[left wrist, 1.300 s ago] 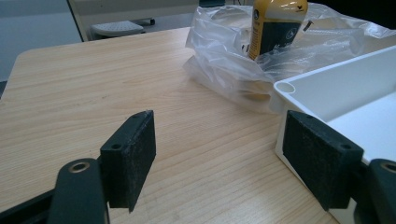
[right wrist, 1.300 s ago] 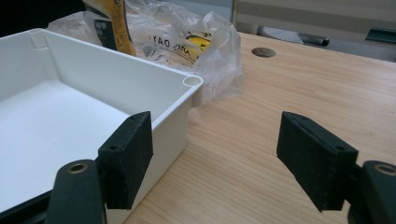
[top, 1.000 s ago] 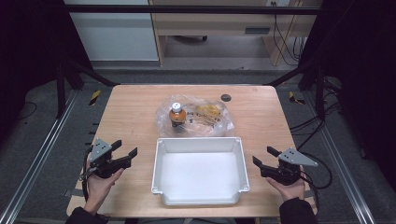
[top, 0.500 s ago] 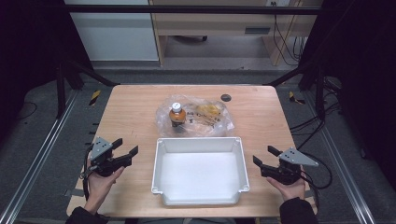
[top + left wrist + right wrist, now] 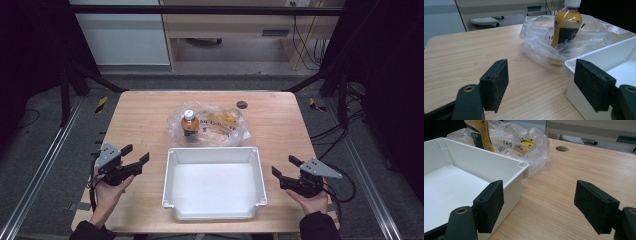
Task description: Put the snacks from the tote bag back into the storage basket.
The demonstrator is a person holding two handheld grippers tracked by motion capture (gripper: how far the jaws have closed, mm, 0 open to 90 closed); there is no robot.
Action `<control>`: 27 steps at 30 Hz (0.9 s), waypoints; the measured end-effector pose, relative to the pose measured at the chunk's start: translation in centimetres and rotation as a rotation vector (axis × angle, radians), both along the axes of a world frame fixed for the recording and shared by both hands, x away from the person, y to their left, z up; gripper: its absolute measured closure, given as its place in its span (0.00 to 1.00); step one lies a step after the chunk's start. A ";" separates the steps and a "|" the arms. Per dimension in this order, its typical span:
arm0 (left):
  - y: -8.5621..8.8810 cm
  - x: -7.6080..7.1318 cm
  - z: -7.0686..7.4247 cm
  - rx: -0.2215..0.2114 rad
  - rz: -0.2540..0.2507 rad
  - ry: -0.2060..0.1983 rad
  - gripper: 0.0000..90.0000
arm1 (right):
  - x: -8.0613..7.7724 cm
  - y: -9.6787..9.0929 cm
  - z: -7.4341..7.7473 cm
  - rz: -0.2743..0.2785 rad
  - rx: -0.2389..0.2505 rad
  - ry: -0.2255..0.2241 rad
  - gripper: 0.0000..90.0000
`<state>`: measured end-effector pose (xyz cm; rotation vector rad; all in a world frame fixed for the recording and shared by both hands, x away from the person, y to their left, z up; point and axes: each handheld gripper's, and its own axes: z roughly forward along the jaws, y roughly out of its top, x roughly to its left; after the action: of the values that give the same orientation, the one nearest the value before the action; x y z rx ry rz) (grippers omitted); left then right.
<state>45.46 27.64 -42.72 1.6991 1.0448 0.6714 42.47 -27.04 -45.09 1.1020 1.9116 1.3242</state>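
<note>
The bottle point(image 5: 566, 22) stands half hidden in the bag point(image 5: 220, 125); both grippers, left point(image 5: 136, 155) and right point(image 5: 284, 167), gape empty, flanking the tub point(image 5: 214, 212).

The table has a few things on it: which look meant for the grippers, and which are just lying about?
Likely for the job (a guess):
plastic bag
bottle standing in it
white tray, empty
left gripper and right gripper, both open

Just there:
dark round spot in the tabletop
</note>
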 end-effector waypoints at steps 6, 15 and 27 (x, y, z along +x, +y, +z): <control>-0.2 0.6 0.5 -0.002 0.002 -0.004 0.30 | 0.0 0.1 -0.1 -0.008 -0.002 0.008 0.24; -0.9 1.4 0.9 0.004 -0.006 -0.011 0.30 | 0.1 0.1 -0.1 -0.020 -0.004 0.016 0.22; -2.1 2.4 1.4 -0.003 -0.015 -0.017 0.30 | 0.1 0.0 -0.2 -0.026 -0.004 0.022 0.20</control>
<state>47.82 25.58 -41.30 1.6938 1.0196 0.6733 42.61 -27.02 -45.28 1.1401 1.9092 1.2983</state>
